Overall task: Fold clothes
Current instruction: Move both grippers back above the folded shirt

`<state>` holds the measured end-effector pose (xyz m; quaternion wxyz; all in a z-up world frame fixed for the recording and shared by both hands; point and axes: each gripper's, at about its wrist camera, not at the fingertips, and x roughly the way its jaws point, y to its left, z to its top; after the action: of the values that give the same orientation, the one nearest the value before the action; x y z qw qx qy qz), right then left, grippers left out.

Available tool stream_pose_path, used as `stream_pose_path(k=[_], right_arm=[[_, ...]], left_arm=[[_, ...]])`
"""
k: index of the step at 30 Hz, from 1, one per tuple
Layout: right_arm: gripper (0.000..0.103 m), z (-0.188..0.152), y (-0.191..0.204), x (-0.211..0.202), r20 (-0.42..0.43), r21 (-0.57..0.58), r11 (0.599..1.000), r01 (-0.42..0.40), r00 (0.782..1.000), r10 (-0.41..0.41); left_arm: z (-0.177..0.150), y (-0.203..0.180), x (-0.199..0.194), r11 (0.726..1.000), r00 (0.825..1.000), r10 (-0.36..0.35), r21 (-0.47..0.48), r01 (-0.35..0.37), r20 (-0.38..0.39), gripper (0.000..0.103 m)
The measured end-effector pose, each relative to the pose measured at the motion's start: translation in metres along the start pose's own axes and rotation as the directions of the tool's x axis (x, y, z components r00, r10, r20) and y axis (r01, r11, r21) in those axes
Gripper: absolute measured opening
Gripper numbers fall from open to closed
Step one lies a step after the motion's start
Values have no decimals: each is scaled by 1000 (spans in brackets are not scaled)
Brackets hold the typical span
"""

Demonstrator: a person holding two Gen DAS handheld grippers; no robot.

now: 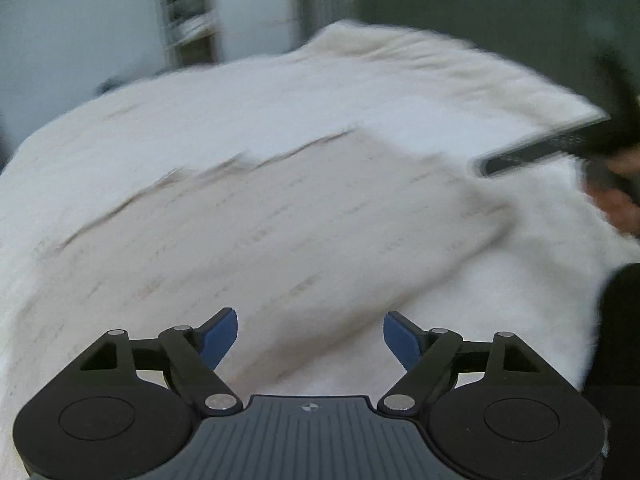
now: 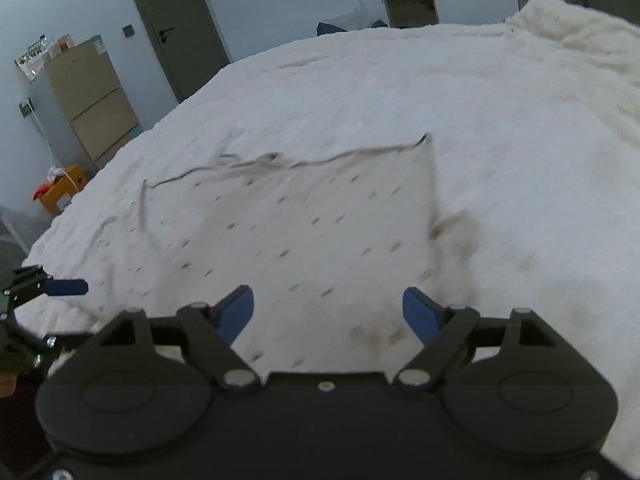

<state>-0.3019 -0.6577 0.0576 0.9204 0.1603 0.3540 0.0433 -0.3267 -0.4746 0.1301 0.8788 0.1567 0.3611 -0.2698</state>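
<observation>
— Looking down both wrist views, we saw the garment (image 2: 304, 232) lying flat on the white bed cover (image 2: 500, 128), a pale cloth with small dark flecks, already squared into a rough rectangle. Where were our grippers?

— Our left gripper (image 1: 310, 338) hung just above the near part of the cloth with its jaws wide and nothing between them. Our right gripper (image 2: 328, 314) was the same: jaws wide, empty, over the near edge. The left view was blurred, so we could not read fine detail there.

— How did we judge the cloth would handle?

— Light and limp, we thought; thin enough to sag and slide over itself, and not fragile. The far edge (image 2: 320, 160) looked wavy and slightly lifted, so it would shift easily.

— And where to take hold?

— We judged the 2 near corners best, 1 per gripper, pinching the layers together at the hem, since a grip in the middle would only bunch it.
</observation>
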Motion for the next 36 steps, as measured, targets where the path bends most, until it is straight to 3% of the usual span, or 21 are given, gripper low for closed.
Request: stream_pose_path(k=[5,7,10,36], right_arm=[[80,-37,9,14,51,76,997,-24,998,21],[77,-53,1,22,46,129,992,-6,999,0],[77,-51,1,21,40,85,996,33,999,-37],[79,-55,-5,22,11,84,996,23,1000,-24]], left_arm=[[-24,27,3,985,984,148,-76,-156,-103,76],[-27,30,5,979,977,176,-81,-187,-121,77],[-30,33,6,973,970,202,-87,-214,-132,77],[-28,41,27,967,957,242,-38,-251,-162,78]])
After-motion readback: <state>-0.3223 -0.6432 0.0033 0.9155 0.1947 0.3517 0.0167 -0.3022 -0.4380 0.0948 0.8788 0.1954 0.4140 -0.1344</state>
